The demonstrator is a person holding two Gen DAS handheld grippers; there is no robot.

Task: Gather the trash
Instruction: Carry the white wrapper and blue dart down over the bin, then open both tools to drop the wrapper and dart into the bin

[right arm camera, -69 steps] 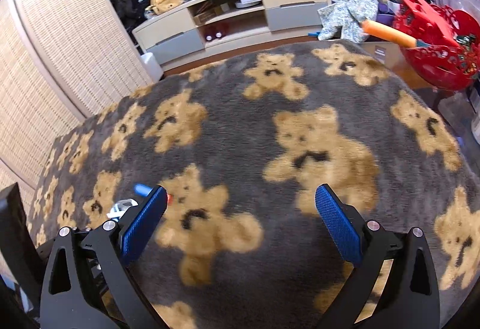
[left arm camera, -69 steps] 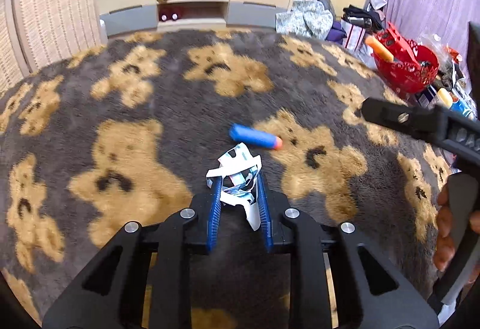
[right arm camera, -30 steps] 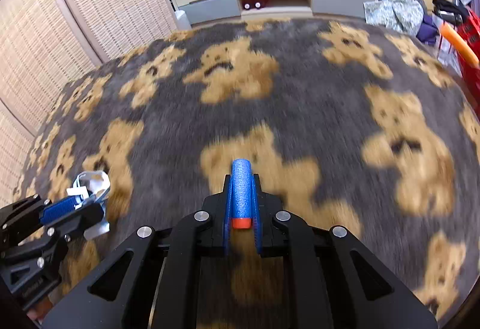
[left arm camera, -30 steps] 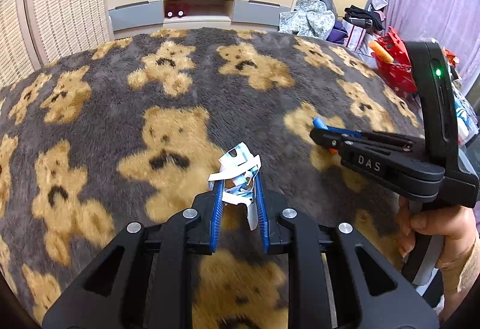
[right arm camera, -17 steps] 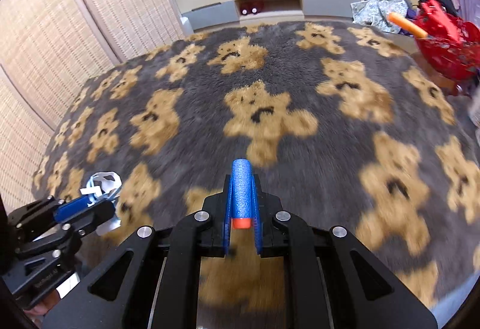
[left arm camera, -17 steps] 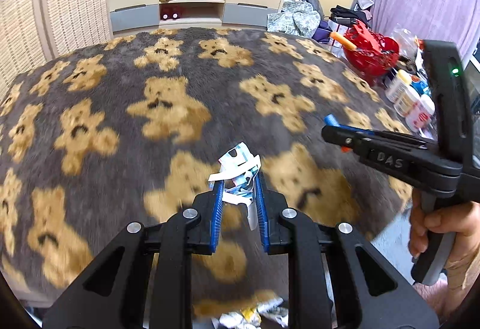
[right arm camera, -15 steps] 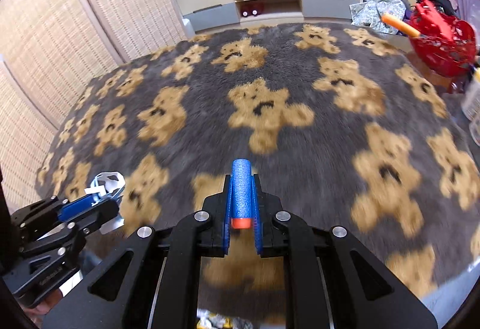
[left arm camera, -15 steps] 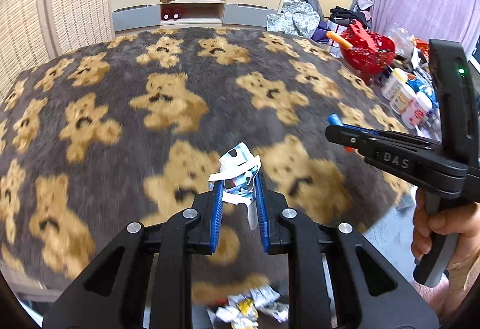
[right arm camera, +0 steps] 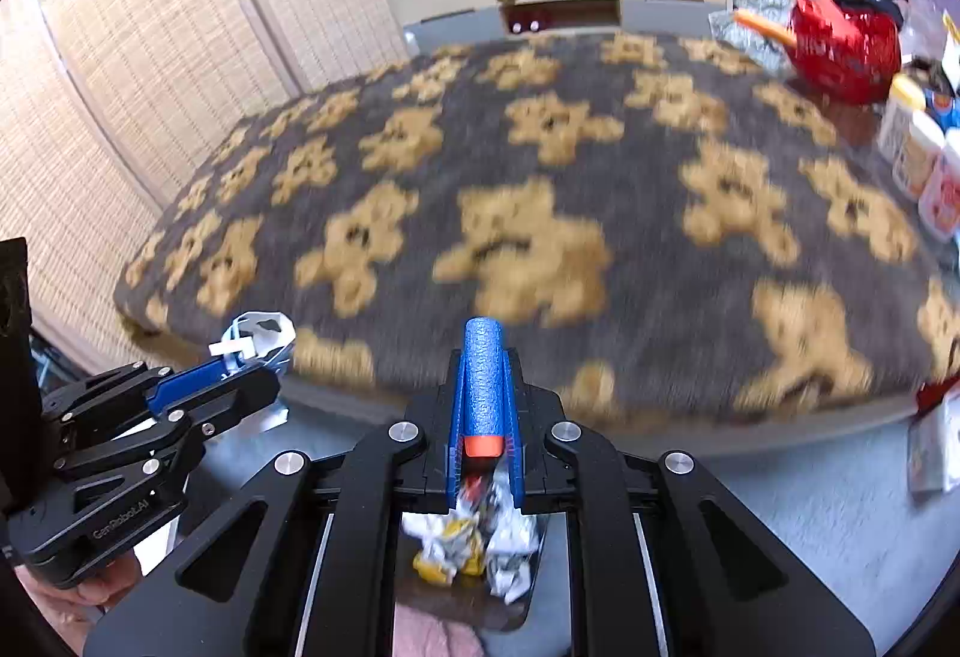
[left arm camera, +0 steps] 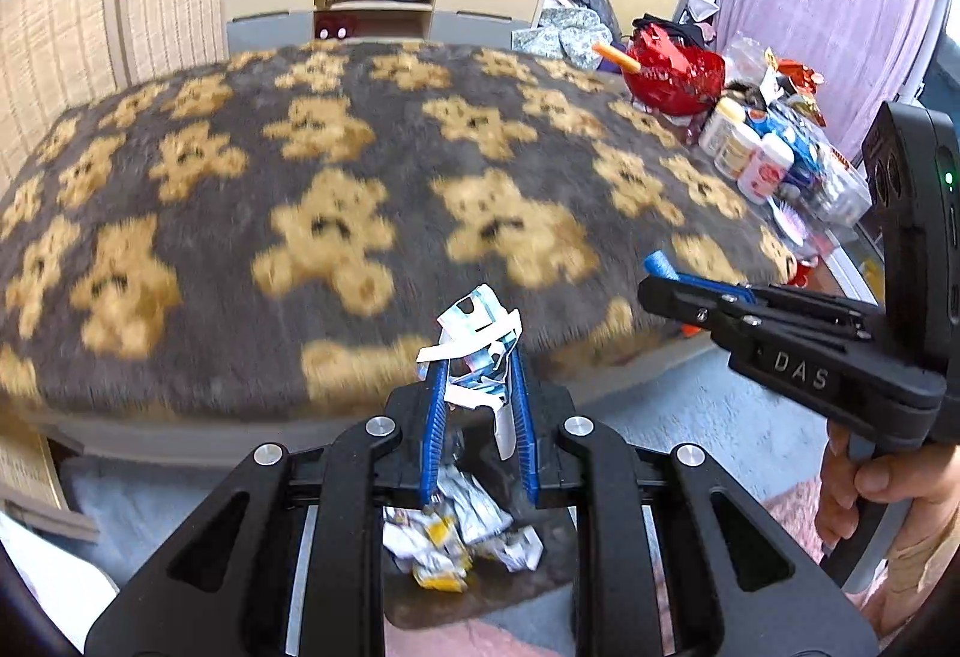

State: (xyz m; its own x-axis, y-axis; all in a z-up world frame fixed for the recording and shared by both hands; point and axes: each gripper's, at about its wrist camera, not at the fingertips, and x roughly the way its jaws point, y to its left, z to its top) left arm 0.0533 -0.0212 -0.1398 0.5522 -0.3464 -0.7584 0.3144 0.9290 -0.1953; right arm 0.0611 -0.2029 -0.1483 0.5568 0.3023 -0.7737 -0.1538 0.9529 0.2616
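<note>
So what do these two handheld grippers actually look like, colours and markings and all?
Both are matte black plastic with silver screws and ribbed blue pads on the jaws. The right gripper carries raised "DAS" lettering and a green light on its handle. The left gripper reads "GenRobot.AI" in small pale print.

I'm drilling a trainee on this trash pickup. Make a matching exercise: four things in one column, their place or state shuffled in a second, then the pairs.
Things
1. crumpled paper wrapper
2. blue foam dart
3. pile of crumpled wrappers
4. red basket

Place or state
A. lying low in a dark bin under both tongs
B. at the far right edge of the teddy-bear blanket
C. clamped in the left tongs
D. clamped in the right tongs

Pairs: 1-C, 2-D, 3-A, 4-B
</note>
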